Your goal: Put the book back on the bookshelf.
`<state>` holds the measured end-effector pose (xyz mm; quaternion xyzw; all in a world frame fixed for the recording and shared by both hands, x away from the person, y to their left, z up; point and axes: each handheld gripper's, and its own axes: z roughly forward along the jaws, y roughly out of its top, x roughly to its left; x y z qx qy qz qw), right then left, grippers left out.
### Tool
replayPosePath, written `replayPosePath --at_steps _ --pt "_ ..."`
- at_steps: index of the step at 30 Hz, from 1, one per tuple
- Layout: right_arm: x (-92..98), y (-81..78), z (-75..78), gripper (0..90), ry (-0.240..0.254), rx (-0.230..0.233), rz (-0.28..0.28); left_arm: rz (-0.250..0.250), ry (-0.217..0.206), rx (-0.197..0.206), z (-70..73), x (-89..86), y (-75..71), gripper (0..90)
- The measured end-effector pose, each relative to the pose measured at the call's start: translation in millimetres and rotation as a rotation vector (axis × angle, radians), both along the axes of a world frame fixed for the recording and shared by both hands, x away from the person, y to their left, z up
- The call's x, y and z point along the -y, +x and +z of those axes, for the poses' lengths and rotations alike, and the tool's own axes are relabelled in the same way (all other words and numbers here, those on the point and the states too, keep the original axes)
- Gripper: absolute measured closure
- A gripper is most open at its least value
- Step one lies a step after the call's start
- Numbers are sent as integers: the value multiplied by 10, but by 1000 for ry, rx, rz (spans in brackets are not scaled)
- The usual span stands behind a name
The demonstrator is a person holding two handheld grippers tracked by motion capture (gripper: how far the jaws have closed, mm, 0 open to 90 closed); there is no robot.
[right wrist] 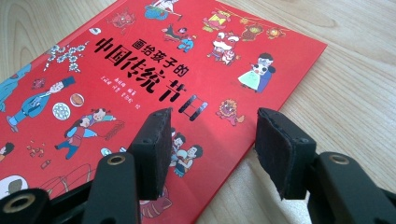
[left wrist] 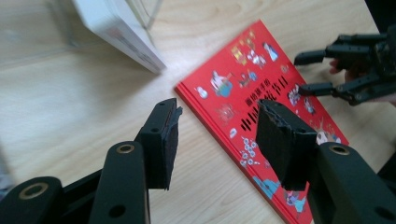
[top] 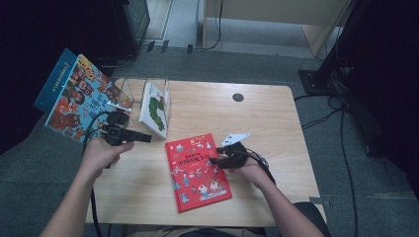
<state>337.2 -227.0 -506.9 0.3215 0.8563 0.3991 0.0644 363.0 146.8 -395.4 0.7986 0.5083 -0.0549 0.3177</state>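
A red picture book (top: 198,172) lies flat on the wooden tabletop (top: 267,118), near the front edge and a little right of the middle, its cover up and turned at a slant. The right claw (top: 213,161) sits low at the book's right edge; in the right gripper view its jaws stand apart with nothing between the pads, one pad over the red cover and the other over bare wood just beside the edge. From the left gripper view the same claw (left wrist: 303,73) shows its two black fingertips resting at the far long edge of the book (left wrist: 261,116), whether touching it I cannot tell.

The left claw (top: 147,138) hangs above the tabletop just left of the book's upper corner, pointing towards it. Its jaws are open about halfway and hold nothing; the book's near edge shows through the gap.

Behind the left claw, a white book (top: 154,109) leans in a clear stand (top: 129,93). A big colourful book (top: 79,98) sits past the tabletop's left end.
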Motion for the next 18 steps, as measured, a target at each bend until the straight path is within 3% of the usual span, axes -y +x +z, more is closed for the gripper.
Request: replayPosePath --at_steps 9,18 --pt "4 -3 -3 466 -5 -11 -2 -20 -28 -28 -293 130 -84 490" --pt "11 -9 -14 469 -7 -21 -11 -34 -25 -20 -535 227 -158 492"
